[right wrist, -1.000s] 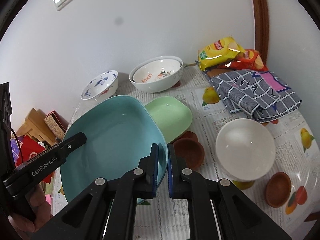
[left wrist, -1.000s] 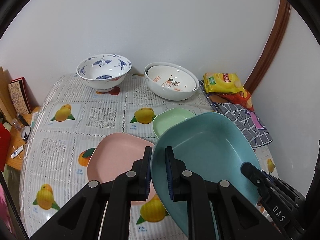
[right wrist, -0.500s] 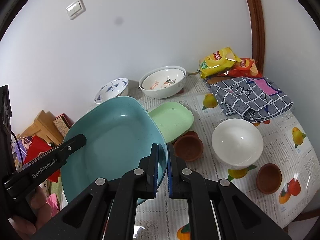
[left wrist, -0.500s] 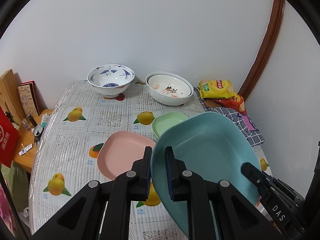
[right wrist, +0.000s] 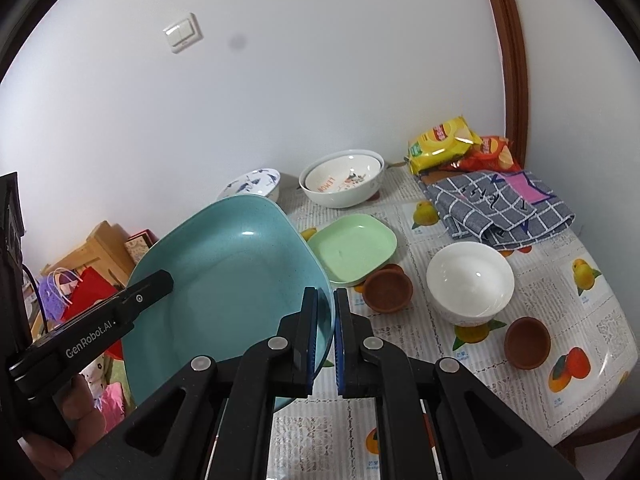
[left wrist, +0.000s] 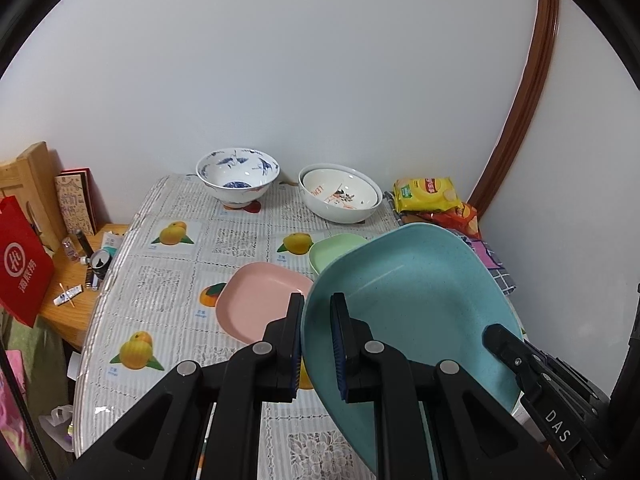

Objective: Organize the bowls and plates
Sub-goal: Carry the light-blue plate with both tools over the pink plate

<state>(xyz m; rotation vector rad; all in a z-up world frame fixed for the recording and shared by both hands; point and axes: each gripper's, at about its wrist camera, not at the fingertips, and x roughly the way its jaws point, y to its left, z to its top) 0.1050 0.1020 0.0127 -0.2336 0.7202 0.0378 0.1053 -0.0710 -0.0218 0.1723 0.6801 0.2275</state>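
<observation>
A large teal plate (left wrist: 416,304) hangs in the air above the table, held by both grippers. My left gripper (left wrist: 317,340) is shut on its left rim. My right gripper (right wrist: 325,336) is shut on its right rim; the teal plate (right wrist: 236,280) fills the left of the right wrist view. On the table lie a pink plate (left wrist: 256,300), a green plate (right wrist: 352,248), a blue-patterned bowl (left wrist: 238,174), two nested white bowls (right wrist: 342,180), a plain white bowl (right wrist: 470,280) and two small brown bowls (right wrist: 388,288) (right wrist: 526,342).
Snack bags (right wrist: 460,144) and a checked cloth (right wrist: 500,208) lie at the back right. A side table (left wrist: 76,280) with a red bag (left wrist: 20,268) and small items stands to the left. The wall is close behind the table.
Both grippers have risen and drawn back with the teal plate, so the table and its dishes look smaller and farther away. The grip on the plate is unchanged.
</observation>
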